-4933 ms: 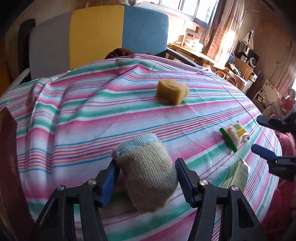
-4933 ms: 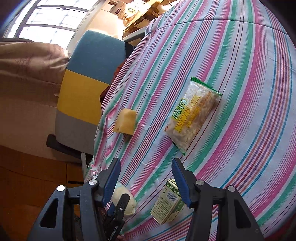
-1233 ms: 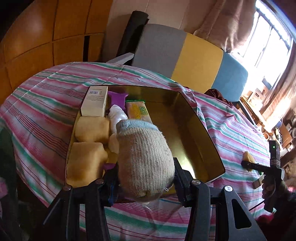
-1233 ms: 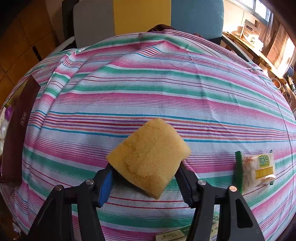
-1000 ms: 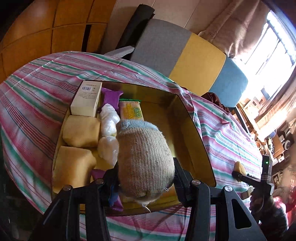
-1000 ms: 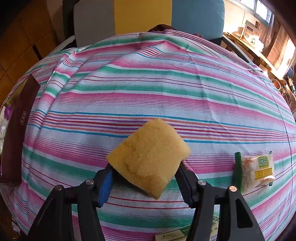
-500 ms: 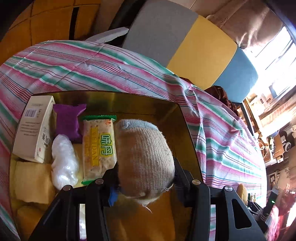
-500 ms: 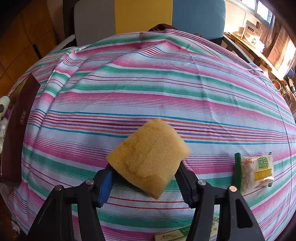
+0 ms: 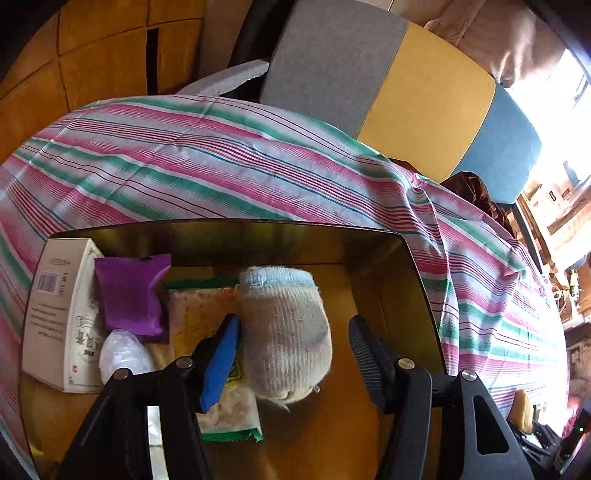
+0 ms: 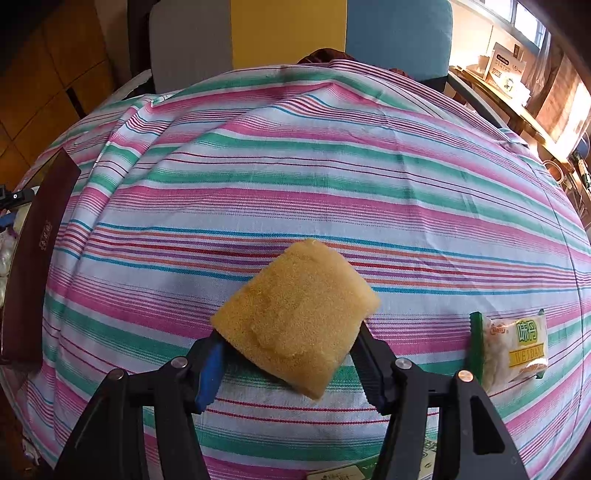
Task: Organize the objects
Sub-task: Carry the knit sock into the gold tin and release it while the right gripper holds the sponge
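Note:
In the left wrist view my left gripper (image 9: 293,345) is open over the gold-lined box (image 9: 413,280). The rolled beige sock (image 9: 284,332) rests against the left finger, apart from the right finger, above a cracker packet (image 9: 199,321). The box also holds a white carton (image 9: 59,306), a purple packet (image 9: 129,291) and a white bag (image 9: 122,354). In the right wrist view my right gripper (image 10: 291,360) is shut on a yellow sponge (image 10: 295,314) held just above the striped tablecloth (image 10: 295,177).
A cracker packet (image 10: 513,343) lies on the cloth right of the right gripper. A green carton (image 10: 369,469) shows at the bottom edge. The box's dark outer wall (image 10: 33,258) stands at the left edge. A grey, yellow and blue chair (image 10: 295,33) is behind the table.
My left gripper has moved down into the box and its jaws have opened off the sock. My right gripper still holds the sponge in the same place.

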`<state>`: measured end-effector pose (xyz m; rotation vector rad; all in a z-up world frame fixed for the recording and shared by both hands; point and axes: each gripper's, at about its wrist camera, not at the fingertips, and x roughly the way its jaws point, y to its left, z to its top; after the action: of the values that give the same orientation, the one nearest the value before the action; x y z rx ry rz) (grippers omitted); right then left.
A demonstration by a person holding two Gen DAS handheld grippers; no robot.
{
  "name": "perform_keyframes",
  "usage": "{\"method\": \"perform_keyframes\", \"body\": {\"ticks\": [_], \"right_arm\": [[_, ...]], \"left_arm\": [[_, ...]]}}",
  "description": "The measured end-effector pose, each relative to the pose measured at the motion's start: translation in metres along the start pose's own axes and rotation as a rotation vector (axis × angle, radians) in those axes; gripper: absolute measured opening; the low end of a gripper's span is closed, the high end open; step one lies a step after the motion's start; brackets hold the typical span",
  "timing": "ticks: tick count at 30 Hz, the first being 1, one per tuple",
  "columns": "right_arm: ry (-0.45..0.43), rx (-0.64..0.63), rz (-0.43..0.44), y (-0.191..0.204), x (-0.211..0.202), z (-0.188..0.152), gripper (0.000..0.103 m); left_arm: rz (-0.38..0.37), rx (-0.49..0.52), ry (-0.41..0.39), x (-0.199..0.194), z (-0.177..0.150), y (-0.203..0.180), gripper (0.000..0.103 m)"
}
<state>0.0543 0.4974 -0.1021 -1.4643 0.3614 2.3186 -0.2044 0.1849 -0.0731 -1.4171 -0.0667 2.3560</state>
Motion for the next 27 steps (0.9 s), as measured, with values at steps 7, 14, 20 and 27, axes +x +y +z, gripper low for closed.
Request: {"method": "perform_keyframes", "body": {"ticks": [7, 14, 20, 27], "right_arm": [[-0.004, -0.007, -0.008, 0.002, 0.0, 0.0, 0.062], [-0.015, -0.011, -0.017, 0.001, 0.0, -0.002, 0.062], [-0.025, -0.025, -0.035, 0.005, -0.002, -0.003, 0.058], [-0.039, -0.022, -0.043, 0.009, -0.006, 0.0, 0.055]], "left_arm": [[0.042, 0.089, -0.128, -0.057, -0.028, -0.002, 0.062], [0.059, 0.16, -0.243, -0.111, -0.066, -0.011, 0.065], [0.072, 0.181, -0.295, -0.141, -0.096, -0.008, 0.066], [0.109, 0.186, -0.317, -0.157, -0.117, 0.003, 0.066]]}}
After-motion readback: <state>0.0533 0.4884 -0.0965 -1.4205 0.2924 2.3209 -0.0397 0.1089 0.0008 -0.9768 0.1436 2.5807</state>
